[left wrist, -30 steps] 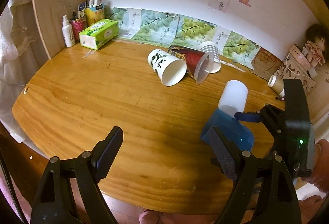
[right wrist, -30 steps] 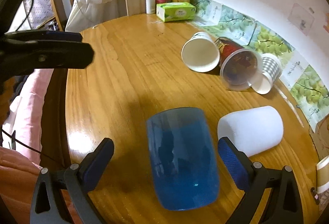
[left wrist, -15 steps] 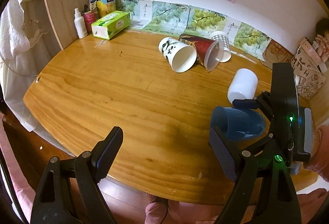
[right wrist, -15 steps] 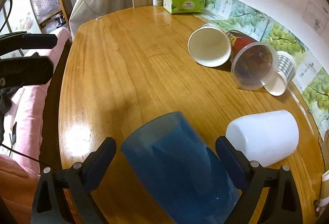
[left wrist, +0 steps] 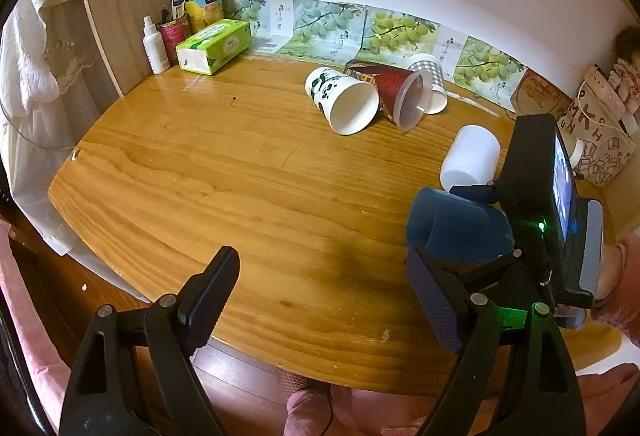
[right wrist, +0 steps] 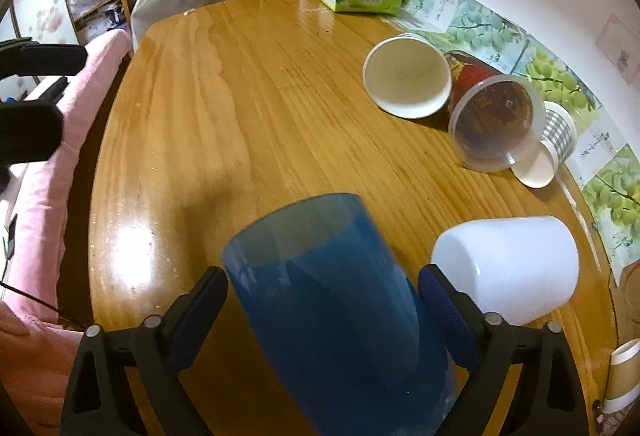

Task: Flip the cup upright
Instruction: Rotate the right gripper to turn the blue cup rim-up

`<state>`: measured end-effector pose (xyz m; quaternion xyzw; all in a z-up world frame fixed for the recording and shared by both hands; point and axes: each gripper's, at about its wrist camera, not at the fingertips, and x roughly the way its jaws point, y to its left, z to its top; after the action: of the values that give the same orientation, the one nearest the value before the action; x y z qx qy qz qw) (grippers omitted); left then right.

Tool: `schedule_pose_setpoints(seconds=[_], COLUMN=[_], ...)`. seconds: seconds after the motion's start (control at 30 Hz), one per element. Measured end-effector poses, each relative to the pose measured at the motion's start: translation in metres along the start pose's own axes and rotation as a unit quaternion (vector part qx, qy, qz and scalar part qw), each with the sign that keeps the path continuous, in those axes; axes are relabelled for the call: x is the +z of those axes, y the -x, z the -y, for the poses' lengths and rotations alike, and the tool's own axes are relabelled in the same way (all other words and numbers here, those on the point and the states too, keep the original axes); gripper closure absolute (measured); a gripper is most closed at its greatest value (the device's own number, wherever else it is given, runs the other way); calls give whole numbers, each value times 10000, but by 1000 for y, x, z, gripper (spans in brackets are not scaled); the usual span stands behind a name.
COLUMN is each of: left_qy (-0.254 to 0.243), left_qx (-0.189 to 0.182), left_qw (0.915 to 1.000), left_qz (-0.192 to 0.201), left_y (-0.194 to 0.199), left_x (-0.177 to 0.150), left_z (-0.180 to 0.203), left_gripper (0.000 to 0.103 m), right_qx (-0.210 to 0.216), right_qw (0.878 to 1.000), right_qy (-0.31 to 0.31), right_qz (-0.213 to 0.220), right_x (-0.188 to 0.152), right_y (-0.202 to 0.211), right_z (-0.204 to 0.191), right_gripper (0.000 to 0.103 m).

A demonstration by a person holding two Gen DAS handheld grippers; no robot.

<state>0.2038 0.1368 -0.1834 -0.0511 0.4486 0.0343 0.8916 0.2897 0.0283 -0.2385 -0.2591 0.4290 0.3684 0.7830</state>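
A translucent blue cup (right wrist: 336, 300) sits between the fingers of my right gripper (right wrist: 320, 296), which is shut on it. The cup is lifted off the wooden table (right wrist: 240, 96) and tilted, its open mouth pointing away from the camera. In the left wrist view the same blue cup (left wrist: 456, 228) shows at the right, held by the right gripper (left wrist: 532, 196), mouth facing left. My left gripper (left wrist: 320, 288) is open and empty above the table's near edge.
A white cup (right wrist: 508, 268) lies on its side right of the blue cup. A panda paper cup (left wrist: 344, 100), a red-lined clear cup (left wrist: 396, 96) and a checked cup (left wrist: 432, 84) lie tipped near the wall. A green tissue box (left wrist: 212, 46) and bottles stand at the far left corner.
The right gripper has closed on the blue cup, lifted it off the table and tilted its mouth upward. The left gripper has drawn back toward the table's near edge.
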Motion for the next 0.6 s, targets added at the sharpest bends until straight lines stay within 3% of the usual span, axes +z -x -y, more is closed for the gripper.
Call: schedule_pose_setpoints(seconds=[0.37,0.6], left_qy=[-189,-510], left_qx=[24,-108], left_qw=[9997,9981], left_qz=[173,320], left_y=[9,15], left_x=[2,11], left_z=[2,1], left_gripper=[15,15], right_qx=[29,-161], right_qw=[9995,9971], right_qy=[-308,-695], right_qz=[41,249], right_x=[2,2], right_y=[3,17], right_z=[6,9], right_gripper=[20,26])
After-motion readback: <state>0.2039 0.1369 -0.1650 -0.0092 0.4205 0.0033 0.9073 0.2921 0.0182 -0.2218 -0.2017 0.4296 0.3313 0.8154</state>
